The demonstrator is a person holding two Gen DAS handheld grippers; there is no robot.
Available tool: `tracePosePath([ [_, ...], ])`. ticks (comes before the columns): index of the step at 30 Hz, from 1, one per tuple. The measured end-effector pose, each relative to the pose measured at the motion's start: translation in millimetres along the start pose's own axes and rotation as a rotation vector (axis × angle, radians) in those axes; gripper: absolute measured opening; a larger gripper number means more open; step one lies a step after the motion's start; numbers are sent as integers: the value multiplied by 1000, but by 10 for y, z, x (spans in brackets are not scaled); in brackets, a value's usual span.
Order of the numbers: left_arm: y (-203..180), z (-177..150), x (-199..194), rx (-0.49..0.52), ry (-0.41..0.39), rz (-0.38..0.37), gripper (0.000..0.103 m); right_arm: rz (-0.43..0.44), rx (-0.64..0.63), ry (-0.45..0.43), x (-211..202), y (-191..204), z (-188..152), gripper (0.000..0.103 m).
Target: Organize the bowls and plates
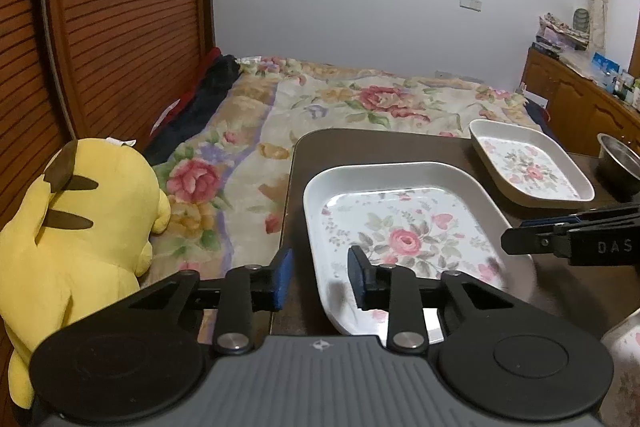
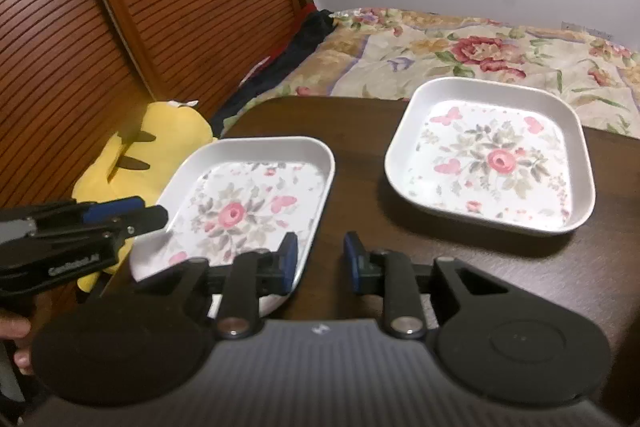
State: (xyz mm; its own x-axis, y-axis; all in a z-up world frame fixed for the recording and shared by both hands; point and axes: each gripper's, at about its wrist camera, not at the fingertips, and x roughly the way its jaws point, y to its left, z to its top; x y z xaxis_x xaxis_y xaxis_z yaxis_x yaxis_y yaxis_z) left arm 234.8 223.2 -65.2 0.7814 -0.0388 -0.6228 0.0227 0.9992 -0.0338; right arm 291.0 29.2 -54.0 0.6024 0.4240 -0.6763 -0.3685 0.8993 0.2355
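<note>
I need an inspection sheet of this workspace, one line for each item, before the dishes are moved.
Surface: dark brown wooden table.
Job's things: near square white floral dish and far square white floral dish, apart; round steel bowl at right.
Clutter: partly seen floral item, unidentified.
Grippers: left gripper open astride the near dish's left rim; right gripper open astride its right rim.
Cables: nothing seen.
Surroundings: yellow plush toy, floral bedspread, slatted wooden door.

Your dark brown table [image 2: 360, 131] carried two floral square dishes, near one [image 2: 248, 203] and far one [image 2: 492, 155], well apart, plus a steel bowl [image 1: 618, 163].
</note>
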Motion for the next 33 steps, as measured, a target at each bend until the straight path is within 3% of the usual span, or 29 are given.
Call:
tracePosePath([
  [7,39,-39,45,-17,13,-14,24,5,-8,6,44,29,-26,21],
  [14,82,-85,60,-48,11,-47,9,17,-12,3,79,45,-47,17],
  [16,52,-99,26,-43,4,-53,8,40,-6,12,76,42,-52,11],
  [22,-28,-64,-171,-36,-52,-64,9,46,9,18,-16,-3,-55,11],
  [33,-365,70,-594,25,-121,-99,10,76,17,-69,-613,-139,13,11],
])
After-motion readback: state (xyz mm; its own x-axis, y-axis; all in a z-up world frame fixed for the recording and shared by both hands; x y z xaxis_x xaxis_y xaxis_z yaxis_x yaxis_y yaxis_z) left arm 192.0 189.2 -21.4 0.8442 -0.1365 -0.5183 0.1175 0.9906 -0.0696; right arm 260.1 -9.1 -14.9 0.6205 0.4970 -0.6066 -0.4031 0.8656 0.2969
